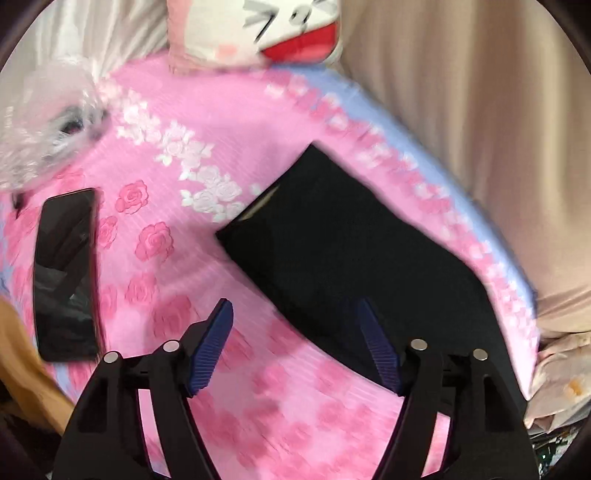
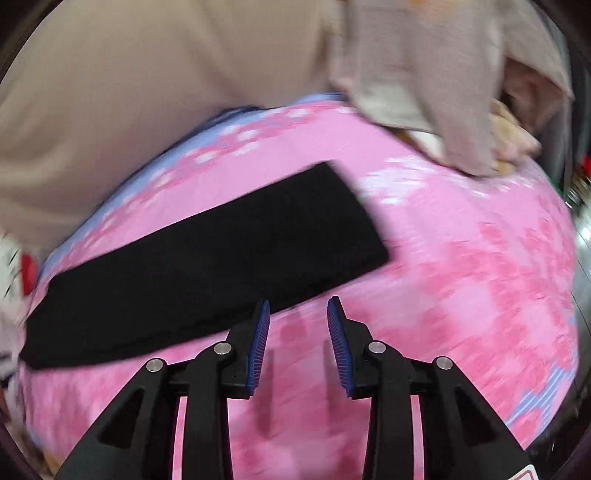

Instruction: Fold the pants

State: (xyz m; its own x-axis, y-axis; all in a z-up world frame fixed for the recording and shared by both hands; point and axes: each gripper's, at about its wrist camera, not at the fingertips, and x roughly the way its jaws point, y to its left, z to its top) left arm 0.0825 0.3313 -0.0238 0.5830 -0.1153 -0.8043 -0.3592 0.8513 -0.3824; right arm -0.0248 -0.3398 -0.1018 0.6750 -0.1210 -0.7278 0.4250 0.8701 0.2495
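A bed fills both views, covered by a pink sheet (image 1: 173, 110) printed with roses and edged in pale blue, with a beige curtain (image 1: 461, 92) behind it. On the sheet lie the black pants (image 1: 332, 236), already laid in a long flat strip near the blue-edged side. A cartoon pillow (image 1: 266, 29) sits at the head of the bed, a crumpled clear plastic bag (image 1: 40, 122) and a dark phone (image 1: 64, 273) lie well apart from the pants.

The long axis of the pants runs slantwise across the sheet; in the right wrist view the pants (image 2: 207, 258) stretch from a wider end at lower left to a squarer end at upper right.

The left gripper (image 1: 295, 314) hovers with its jaws wide apart at the pants' near edge, holding nothing. The right gripper (image 2: 298, 314) hovers beside the long edge, jaws partly apart, also empty.

To fold well, each gripper should probably pinch one corner of the same end, catching every layer, then carry it along the long axis onto the other end, keeping edges aligned.
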